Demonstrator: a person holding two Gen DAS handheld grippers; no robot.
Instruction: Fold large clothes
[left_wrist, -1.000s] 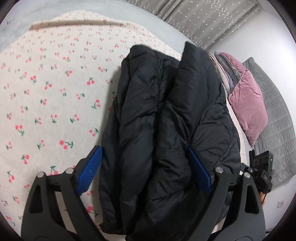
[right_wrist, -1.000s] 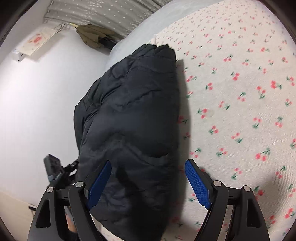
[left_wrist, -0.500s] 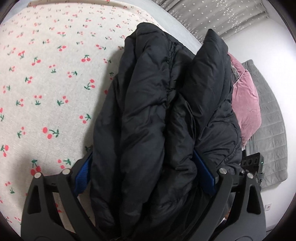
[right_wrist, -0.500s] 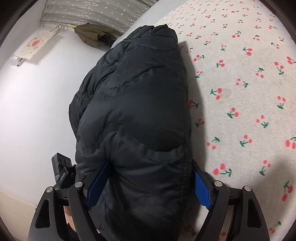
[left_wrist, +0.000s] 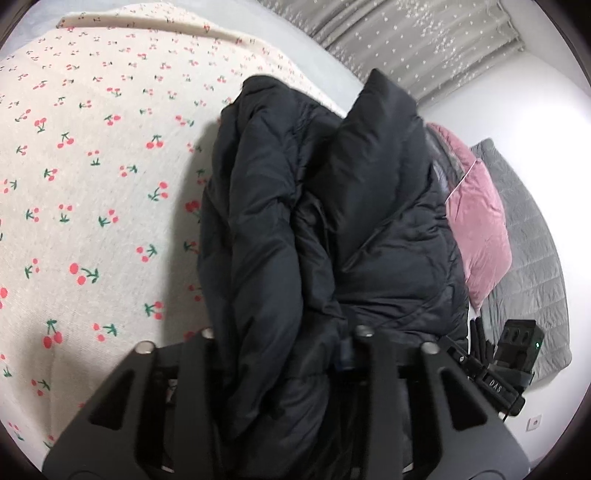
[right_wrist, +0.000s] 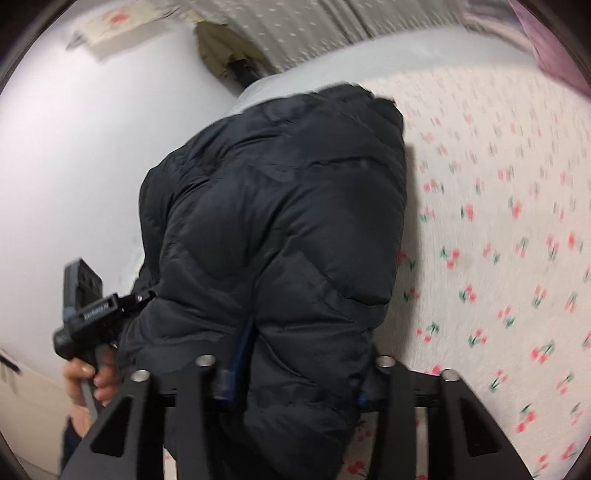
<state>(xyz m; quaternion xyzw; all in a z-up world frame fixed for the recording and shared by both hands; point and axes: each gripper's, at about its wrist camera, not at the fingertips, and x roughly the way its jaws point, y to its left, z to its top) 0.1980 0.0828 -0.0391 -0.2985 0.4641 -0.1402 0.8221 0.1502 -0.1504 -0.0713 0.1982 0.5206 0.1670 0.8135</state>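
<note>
My left tongs (left_wrist: 284, 354) are closing on the black puffer jacket (left_wrist: 325, 221), a thick roll of its padding bunched between the two fingers and pressed on both sides. My right tongs (right_wrist: 295, 373) are closing too, squeezed onto the near end of the same jacket, its quilted bulk swelling out ahead of them and above the pads. The jacket lies folded lengthwise on the cherry-print bed sheet (left_wrist: 92, 192), stretching away from both tongs toward the grey curtain (left_wrist: 424, 40). Right of my left tongs, beyond the jacket, sit a pink cushion (left_wrist: 480, 229) and a grey quilt (left_wrist: 532, 258). In the right wrist view, left of the tongs, I see a hand (right_wrist: 86, 380) gripping the other handle.
</note>
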